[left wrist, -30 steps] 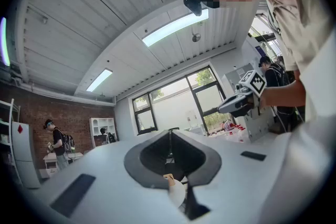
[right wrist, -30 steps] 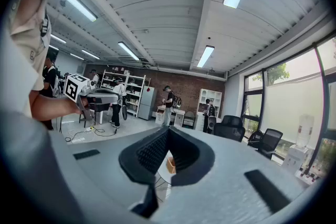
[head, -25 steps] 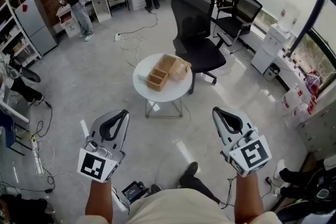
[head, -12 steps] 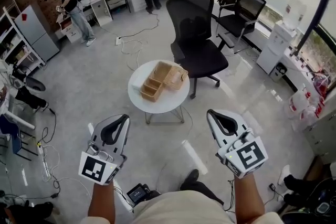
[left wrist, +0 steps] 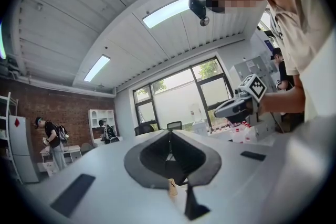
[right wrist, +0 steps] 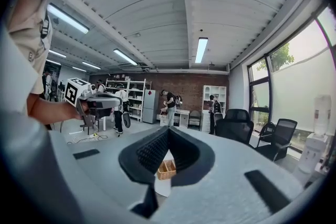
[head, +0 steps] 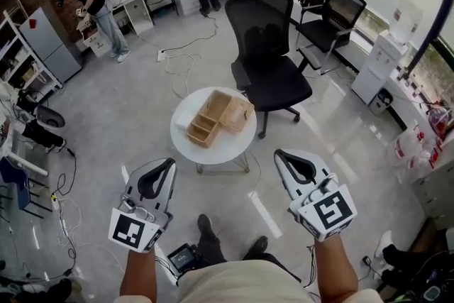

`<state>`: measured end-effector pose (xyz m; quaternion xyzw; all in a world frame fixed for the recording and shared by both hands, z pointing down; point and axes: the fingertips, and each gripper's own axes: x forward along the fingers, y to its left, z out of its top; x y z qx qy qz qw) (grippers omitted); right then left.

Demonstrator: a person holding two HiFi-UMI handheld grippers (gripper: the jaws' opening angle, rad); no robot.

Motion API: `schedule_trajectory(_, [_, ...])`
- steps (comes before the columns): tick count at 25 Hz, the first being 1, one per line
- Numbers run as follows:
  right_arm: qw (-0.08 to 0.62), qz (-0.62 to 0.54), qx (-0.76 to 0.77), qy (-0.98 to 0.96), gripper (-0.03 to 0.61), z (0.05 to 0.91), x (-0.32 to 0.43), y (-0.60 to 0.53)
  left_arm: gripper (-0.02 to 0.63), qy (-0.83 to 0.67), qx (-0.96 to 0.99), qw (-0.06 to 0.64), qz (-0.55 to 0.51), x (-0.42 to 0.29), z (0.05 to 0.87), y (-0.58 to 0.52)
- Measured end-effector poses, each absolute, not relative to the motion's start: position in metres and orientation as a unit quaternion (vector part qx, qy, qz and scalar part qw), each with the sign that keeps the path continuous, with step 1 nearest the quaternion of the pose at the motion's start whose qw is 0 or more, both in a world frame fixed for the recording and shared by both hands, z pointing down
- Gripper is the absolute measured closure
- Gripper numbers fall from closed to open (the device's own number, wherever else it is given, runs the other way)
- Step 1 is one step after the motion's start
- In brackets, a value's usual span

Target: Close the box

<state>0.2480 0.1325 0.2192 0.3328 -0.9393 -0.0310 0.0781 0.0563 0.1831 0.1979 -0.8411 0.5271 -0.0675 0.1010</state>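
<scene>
An open wooden box (head: 206, 120) with compartments lies on a small round white table (head: 186, 142), its lid (head: 239, 113) folded out to the right. Both grippers hang in the air well short of the table, above the floor. My left gripper (head: 168, 162) is shut and holds nothing; my right gripper (head: 281, 154) is shut and empty too. In the right gripper view the box (right wrist: 167, 168) shows small and far off below the closed jaws (right wrist: 168, 131). The left gripper view looks past its closed jaws (left wrist: 169, 134) toward the windows, with the right gripper (left wrist: 239, 104) at the right.
A black office chair (head: 266, 46) stands just behind the table, with two more chairs (head: 333, 14) by the windows. Cables (head: 177, 57) trail over the floor. Two people (head: 92, 0) stand at the far shelves. A small device (head: 183, 257) lies by my feet.
The table with the box has drawn a little nearer and lower in the head view. Both grippers stay shut and side by side. One foot has stepped forward.
</scene>
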Motion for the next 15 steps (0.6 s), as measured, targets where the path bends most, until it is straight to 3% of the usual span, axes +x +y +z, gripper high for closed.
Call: schedule_trajectory(15, [0.099, -0.044, 0.41, -0.906, 0.586, 0.211, 0.13, 0.034, 0.6, 0.455, -0.879, 0.144, -0.018, -0.058, 0.177, 0.048])
